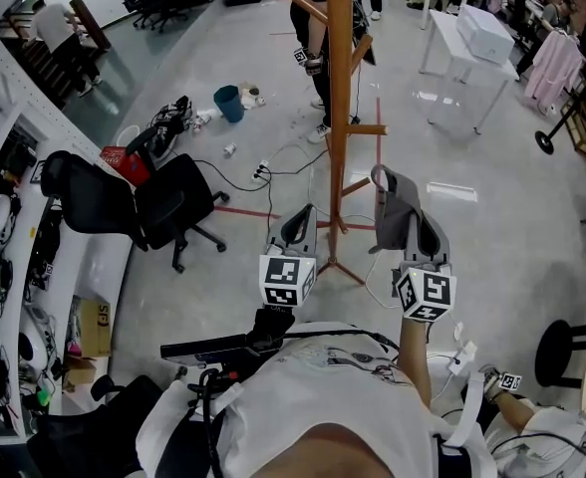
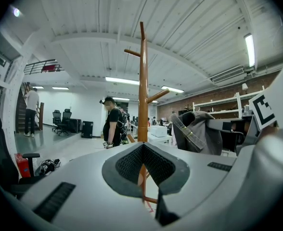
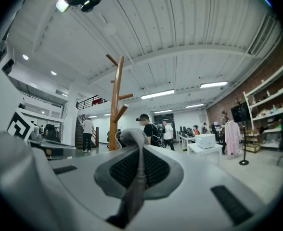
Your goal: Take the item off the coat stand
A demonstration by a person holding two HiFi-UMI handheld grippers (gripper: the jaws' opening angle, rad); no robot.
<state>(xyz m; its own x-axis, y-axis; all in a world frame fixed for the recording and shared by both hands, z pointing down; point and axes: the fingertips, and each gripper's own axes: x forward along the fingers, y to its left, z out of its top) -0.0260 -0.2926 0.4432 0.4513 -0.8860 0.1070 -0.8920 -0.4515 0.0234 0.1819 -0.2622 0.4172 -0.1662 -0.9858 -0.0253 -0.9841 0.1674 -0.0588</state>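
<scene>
- cap (image 1: pixel 398 212): grey cloth, light and floppy in the crown, stiffer at the brim by the look of it; it should neither slip nor break, though it can swing and sag from a pinch at one edge.
- hold: a firm spot such as the brim or the strap band looks best. a bite on loose crown cloth would probably let it droop and twist.
- place: the cap hangs off the right gripper (image 1: pixel 418 262), just right of the coat stand (image 1: pixel 339 88) pole and clear of its pegs, so it looks to be off the stand.
- right gripper jaws: pressed nearly together on a thin grey edge of the cap (image 3: pixel 134 138), which runs up between the pads.
- left gripper (image 1: pixel 295 229) jaws: closed together with nothing in them, near the pole.
- views: only the left gripper view shows the cap (image 2: pixel 194 131) side-on with its strap and buckle, apart from the pole (image 2: pixel 143 90); the head view shows neither the grip nor the strap, and the right gripper view shows the grip but not the cap's shape.
</scene>
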